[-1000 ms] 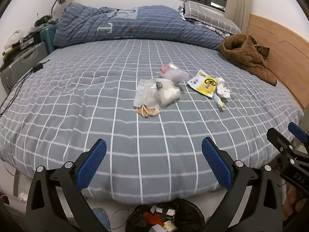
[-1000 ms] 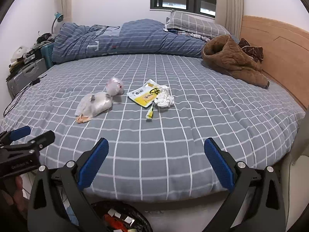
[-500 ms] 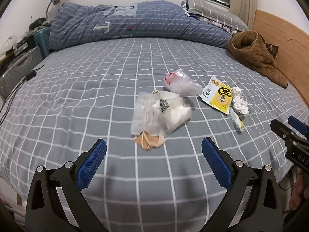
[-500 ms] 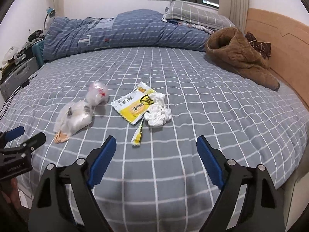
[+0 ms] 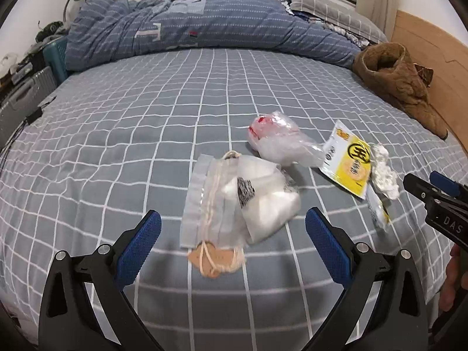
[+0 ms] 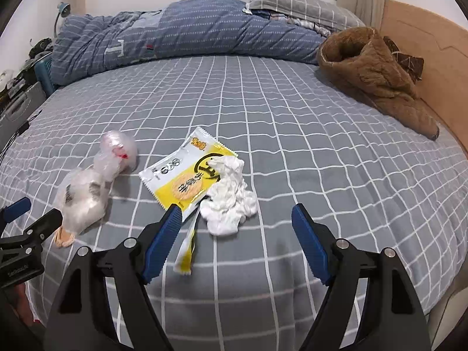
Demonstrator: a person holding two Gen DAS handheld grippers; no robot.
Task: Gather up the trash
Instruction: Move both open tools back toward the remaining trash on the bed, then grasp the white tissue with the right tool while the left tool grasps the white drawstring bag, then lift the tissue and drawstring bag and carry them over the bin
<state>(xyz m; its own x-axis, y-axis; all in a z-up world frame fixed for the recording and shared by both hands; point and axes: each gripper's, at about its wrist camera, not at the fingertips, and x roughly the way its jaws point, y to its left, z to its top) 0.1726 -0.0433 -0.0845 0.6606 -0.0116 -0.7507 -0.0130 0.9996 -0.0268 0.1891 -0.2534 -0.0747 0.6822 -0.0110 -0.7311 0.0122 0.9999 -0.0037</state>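
Observation:
Trash lies on the grey checked bed (image 5: 146, 111). A clear zip bag with white contents and a tan tag (image 5: 234, 201) lies just ahead of my open, empty left gripper (image 5: 232, 244). Behind it is a crumpled clear bag with red marks (image 5: 278, 142). A yellow snack wrapper (image 6: 187, 175), a crumpled white tissue (image 6: 231, 199) and a small yellow sachet (image 6: 187, 248) lie just ahead of my open, empty right gripper (image 6: 235, 239). The zip bag (image 6: 82, 201) and crumpled bag (image 6: 118, 152) show at left in the right wrist view.
A blue quilt (image 5: 190, 23) and a grey pillow (image 6: 295, 3) lie at the far side of the bed. A brown fleece garment (image 6: 371, 73) lies at the right by the wooden headboard (image 6: 424, 49). A suitcase and clutter (image 5: 20, 87) stand at the left.
Both grippers have moved forward over the bed and closer to the trash. The bin below the bed edge has dropped out of view. Both stay open.

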